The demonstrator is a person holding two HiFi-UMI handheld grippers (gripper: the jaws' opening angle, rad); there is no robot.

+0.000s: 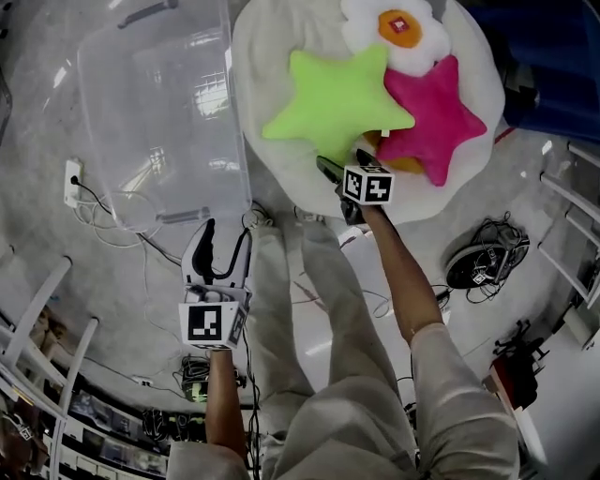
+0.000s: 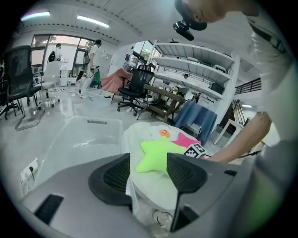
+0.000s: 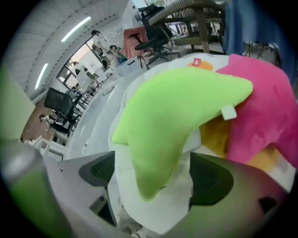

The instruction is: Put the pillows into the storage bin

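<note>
Landmark: a white round padded cushion sits on the grey floor. Every place below is given from it.
Storage bin: the clear plastic storage bin stands just beside the cushion's left edge, open top upward.
Green pillow: the lime-green star-shaped plush pillow lies on top of the cushion, about its middle.
Pink pillow: the magenta star-shaped plush pillow lies on the cushion's right half, touching the green star's right side.
Flower pillow: the white flower-shaped pillow with an orange centre lies at the cushion's far side, touching both stars.
Orange pillow: an orange-yellow pillow shows from under the pink star, towards the cushion's near-right rim. Its shape cannot be told.
Right gripper: the right gripper hangs over the cushion's near rim with its jaws spread wide. One point of the green star sits between them, and neither pad presses on it.
Left gripper: the left gripper hangs off the cushion's near-left edge, by the bin's near end. Its jaws are spread and grip nothing, and it points towards the cushion.
Person: legs in pale trousers stand at the cushion's near side.
</note>
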